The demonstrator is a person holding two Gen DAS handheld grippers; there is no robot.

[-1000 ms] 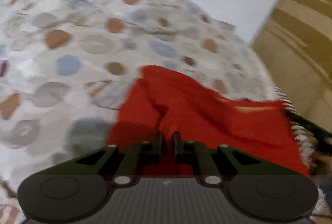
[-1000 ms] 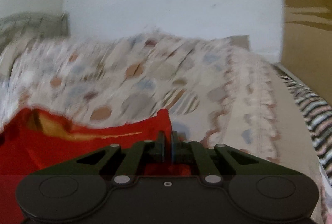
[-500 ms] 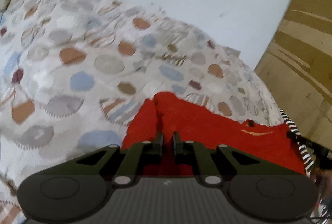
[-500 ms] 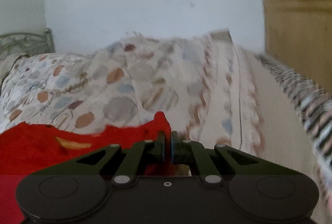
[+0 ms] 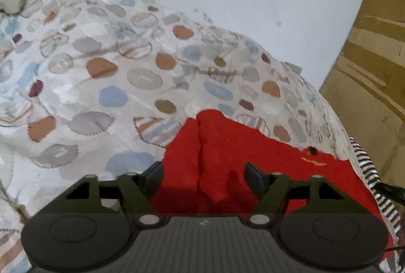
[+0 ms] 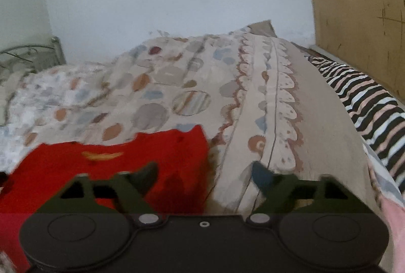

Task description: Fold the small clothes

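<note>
— So where do the two tools stand? Begin with the left hand-held gripper (image 5: 202, 173).

— Its jaws have just been opening and now stand wide apart. A ridge of the small red knitted garment (image 5: 227, 159) rises between them, but neither pad presses on it, so nothing is held. The tool tilts downward over the near left part of that garment.

— And the right hand-held gripper (image 6: 205, 173)?

— It has likewise just been opening and is spread wide. Its left finger hangs above the red garment's (image 6: 114, 166) right part; its right finger is past the garment's right edge, over the scalloped border of the pale quilt with coloured patchwork dots (image 6: 164, 96). It also points down and forward, gripping nothing.

— Where does the garment lie?

— Flat on the quilt-covered bed, near its foot, with a small yellowish mark on its top. Beyond its right edge a black, white and pink striped cloth (image 6: 359, 93) lies along the bed's far right side, well apart from it.

— Which step is this, then?

— I judge it a release: one fold laid down and let go. The shape looks roughly rectangular, with a lengthwise crease near the left tool.

— And next?

— Probably each tool needs a fresh pinch on an edge or corner, low enough to take only red cloth and not the quilt beneath, then carry it across.
</note>
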